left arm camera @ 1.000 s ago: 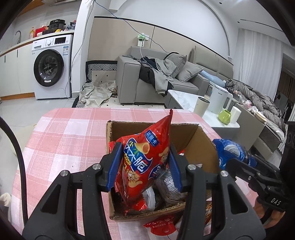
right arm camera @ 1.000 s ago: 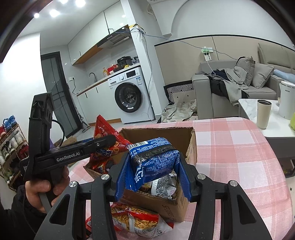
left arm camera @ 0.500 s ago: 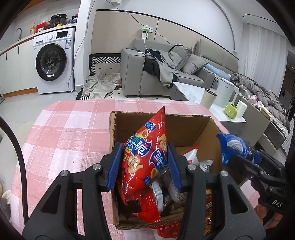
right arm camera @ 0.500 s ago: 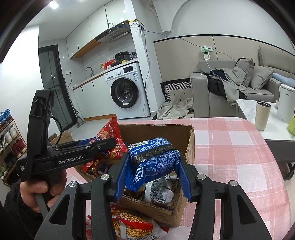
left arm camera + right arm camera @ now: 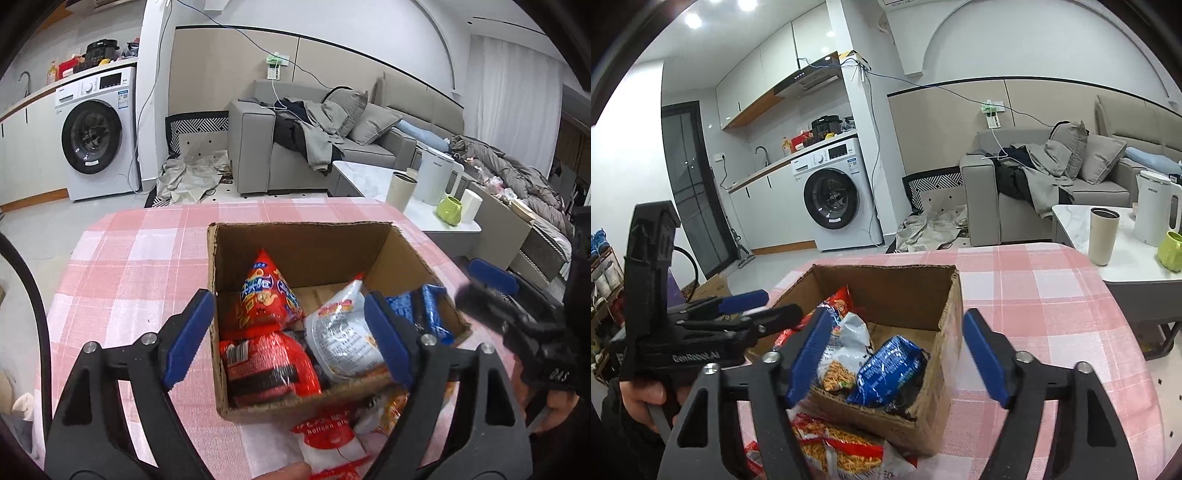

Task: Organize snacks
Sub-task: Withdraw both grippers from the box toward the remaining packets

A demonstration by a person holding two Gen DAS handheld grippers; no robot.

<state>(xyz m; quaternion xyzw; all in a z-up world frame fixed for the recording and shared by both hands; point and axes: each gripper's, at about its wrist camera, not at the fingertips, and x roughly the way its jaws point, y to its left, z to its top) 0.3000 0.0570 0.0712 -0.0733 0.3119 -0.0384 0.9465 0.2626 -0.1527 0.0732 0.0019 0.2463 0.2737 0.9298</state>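
Observation:
An open cardboard box (image 5: 303, 226) stands on the checked table and holds several snack bags. A red chip bag (image 5: 264, 295) leans inside it, beside a silver bag (image 5: 343, 336) and a red packet (image 5: 266, 365). My left gripper (image 5: 288, 296) hovers over the box's near side, jaws opening, pads touching nothing. In the right wrist view a blue bag (image 5: 886, 369) lies in the box (image 5: 882, 267). My right gripper (image 5: 897, 313) is above it, jaws opening, nothing pressed between them. The left gripper (image 5: 764, 306) shows at that view's left.
Loose snack packs lie on the table in front of the box: a red-and-white bag (image 5: 332, 439) and a noodle pack (image 5: 842, 446). The pink checked tablecloth (image 5: 129, 266) spreads left and behind. A coffee table with a kettle (image 5: 436, 177) stands beyond the right edge.
Both grippers have let go: the red chip bag and the blue bag, held half a second ago, now lie in the box, and both pairs of jaws stand wide apart.

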